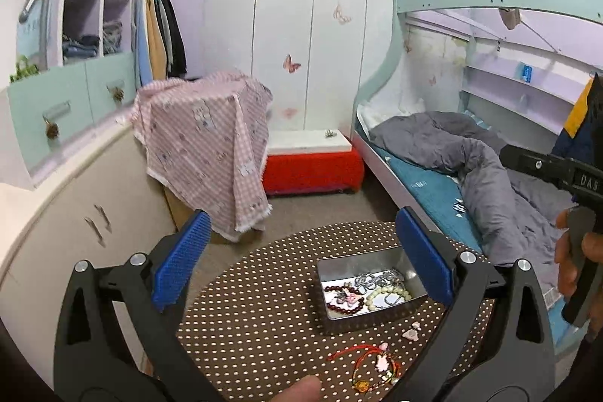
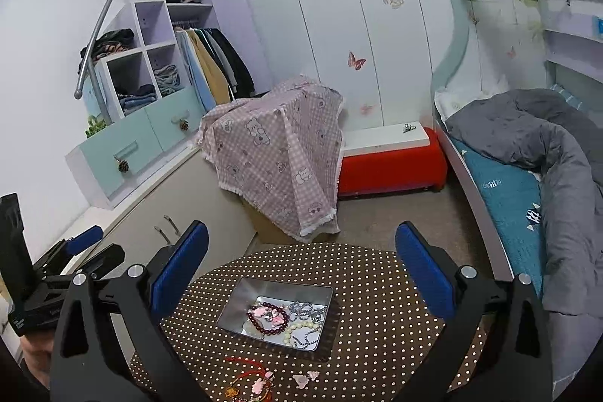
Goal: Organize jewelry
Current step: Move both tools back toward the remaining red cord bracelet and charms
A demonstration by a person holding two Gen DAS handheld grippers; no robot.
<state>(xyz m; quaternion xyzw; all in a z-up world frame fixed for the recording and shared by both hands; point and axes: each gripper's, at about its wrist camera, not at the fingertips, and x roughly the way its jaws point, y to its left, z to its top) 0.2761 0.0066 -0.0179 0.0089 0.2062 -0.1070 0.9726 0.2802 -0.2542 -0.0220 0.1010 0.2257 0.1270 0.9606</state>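
Bedroom, polka-dot table (image 1: pixel 264 307). Metal tin (image 2: pixel 241 300) on it holds beaded bracelets — red cord bracelet (image 1: pixel 377 362) outside, near edge. Left gripper (image 1: pixel 301 259), right gripper (image 2: pixel 301 266) — jaws wide apart, empty.

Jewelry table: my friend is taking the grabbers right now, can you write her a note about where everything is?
Left gripper: open, empty.
Right gripper: open, empty.
Metal tin on the polka-dot table: dark red bead bracelet, pale bead bracelet, silver chain and a pink charm already inside.
Left on the table, in front of the tin: red cord bracelet with charms and a small pink charm. Put them in the tin.
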